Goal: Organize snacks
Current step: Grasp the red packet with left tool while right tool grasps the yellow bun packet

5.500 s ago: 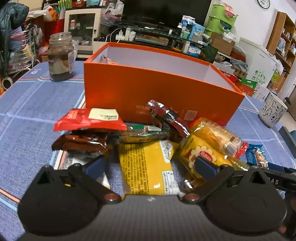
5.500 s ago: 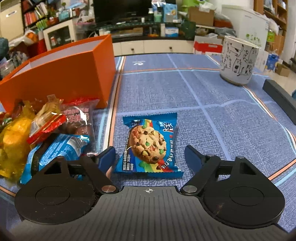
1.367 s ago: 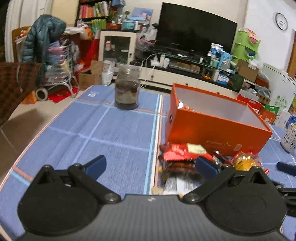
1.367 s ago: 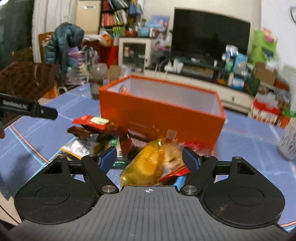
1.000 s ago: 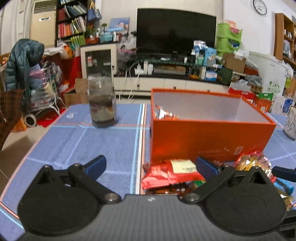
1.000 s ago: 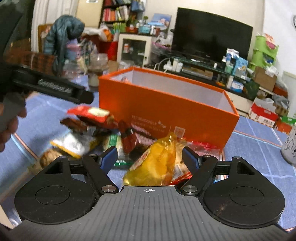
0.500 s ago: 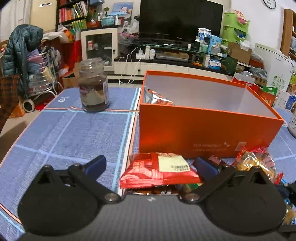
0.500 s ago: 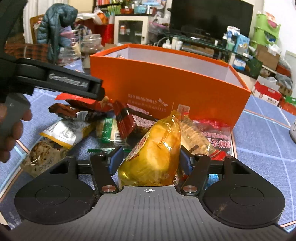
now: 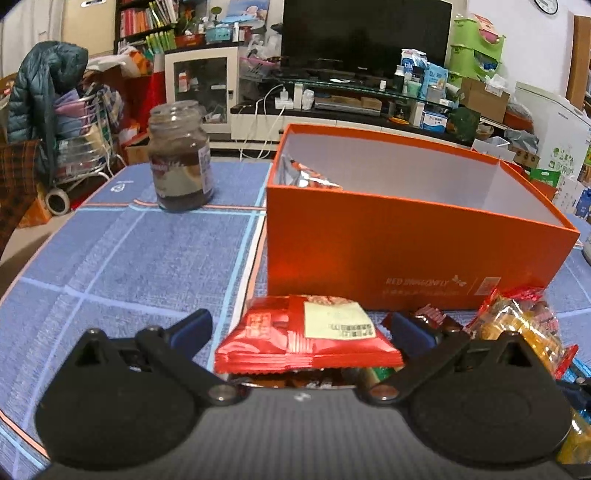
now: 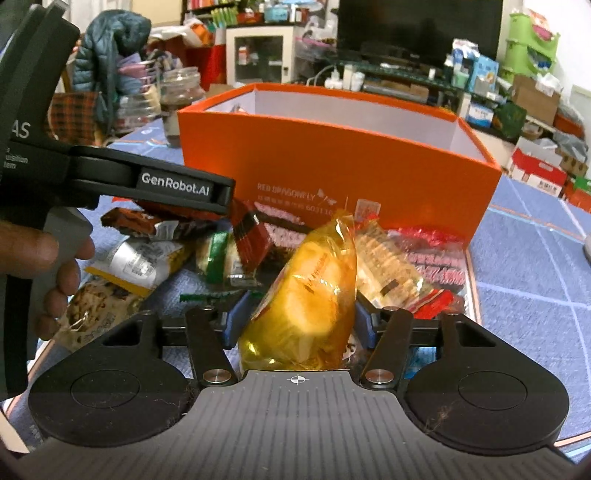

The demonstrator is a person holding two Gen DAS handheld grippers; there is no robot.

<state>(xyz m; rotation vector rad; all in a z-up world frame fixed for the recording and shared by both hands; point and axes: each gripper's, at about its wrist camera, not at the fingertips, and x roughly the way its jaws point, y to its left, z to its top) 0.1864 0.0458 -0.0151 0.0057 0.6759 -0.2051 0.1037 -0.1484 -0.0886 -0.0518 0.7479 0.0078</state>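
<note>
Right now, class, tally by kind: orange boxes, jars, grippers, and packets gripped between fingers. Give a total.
orange box: 1
jar: 1
grippers: 2 (left gripper, right gripper)
gripped packets: 1 (yellow packet, in the right gripper)
total: 5

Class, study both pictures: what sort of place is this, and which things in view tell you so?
Most likely a lived-in home living room: a large television on a low media stand, a bookshelf of books, and a padded jacket draped beside the blue-clothed table.

Yellow snack packet (image 10: 306, 291) tilted upright, snack pile (image 10: 229, 243) before open orange box (image 10: 332, 162)
</note>
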